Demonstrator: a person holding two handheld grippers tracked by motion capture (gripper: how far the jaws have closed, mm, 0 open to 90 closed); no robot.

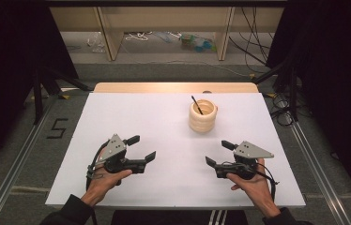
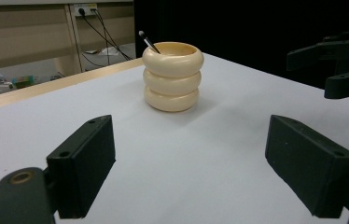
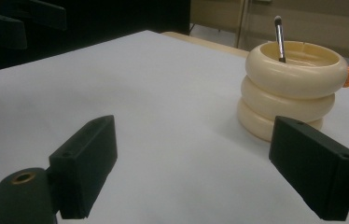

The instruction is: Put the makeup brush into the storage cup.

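Near edge of the white tabletop (image 1: pixel 164 140): left gripper (image 1: pixel 141 148) and right gripper (image 1: pixel 217 153), both jaws spread wide, holding nothing, well apart; farther back right of centre stands a cream three-ringed ribbed holder (image 1: pixel 202 116) with a thin black brush (image 1: pixel 196 104) leaning inside.

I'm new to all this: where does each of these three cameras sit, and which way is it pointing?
High view: fixed above the person's side, looking forward and down on the white table; both forearms, the left claw and the right claw show.
Left gripper view: rides the left claw, looking between its open jaws at the cream ringed holder; the other claw shows at the right edge.
Right gripper view: rides the right claw, facing the holder from the other side.
Shared: all three show the holder and the dark stick in it.
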